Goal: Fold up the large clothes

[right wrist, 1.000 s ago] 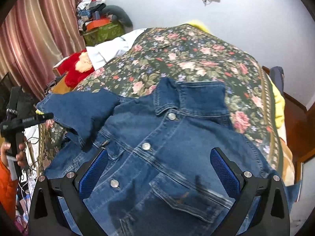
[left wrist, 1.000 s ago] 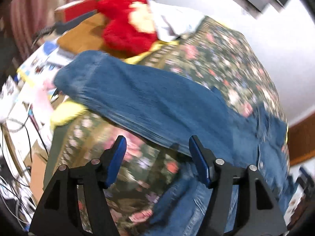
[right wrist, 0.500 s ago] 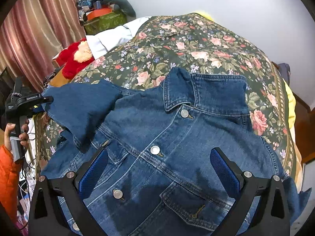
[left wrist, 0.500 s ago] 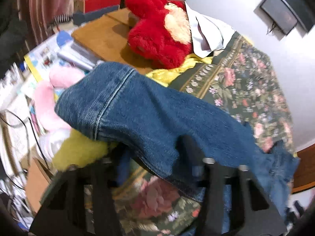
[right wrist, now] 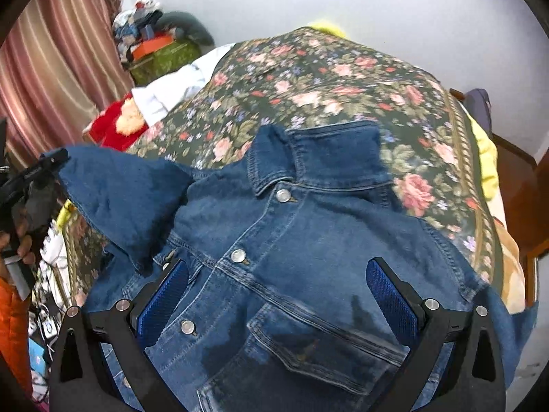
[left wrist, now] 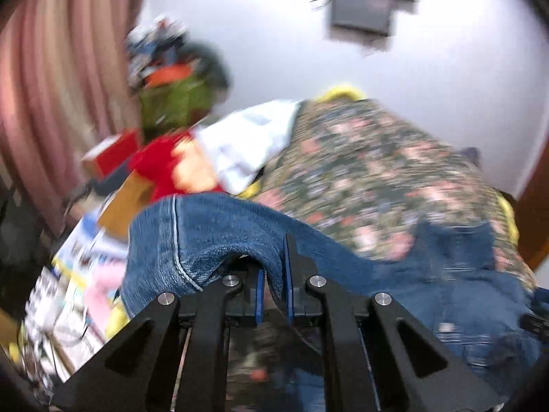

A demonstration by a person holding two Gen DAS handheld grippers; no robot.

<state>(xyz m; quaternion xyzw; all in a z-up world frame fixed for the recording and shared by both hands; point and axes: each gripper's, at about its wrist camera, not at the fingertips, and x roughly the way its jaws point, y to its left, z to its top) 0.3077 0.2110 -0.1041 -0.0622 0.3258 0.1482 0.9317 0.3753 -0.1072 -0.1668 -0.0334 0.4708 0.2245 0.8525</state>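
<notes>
Since half a second back the left gripper (left wrist: pixel 273 290) has clamped onto the sleeve (left wrist: pixel 206 237) cuff and lifted it at 9 o'clock. Right gripper (right wrist: pixel 278 295) hovers wide open over the denim jacket (right wrist: pixel 308 257), spread on the floral bedspread (right wrist: pixel 326 79). Risk: thick cuff slipping out mid-swing, looks like a shallow pinch. Collar points toward 12, long axis 12-to-6.

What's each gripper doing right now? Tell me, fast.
Left gripper: shut on the denim jacket sleeve.
Right gripper: open, above the denim jacket, holding nothing.
</notes>
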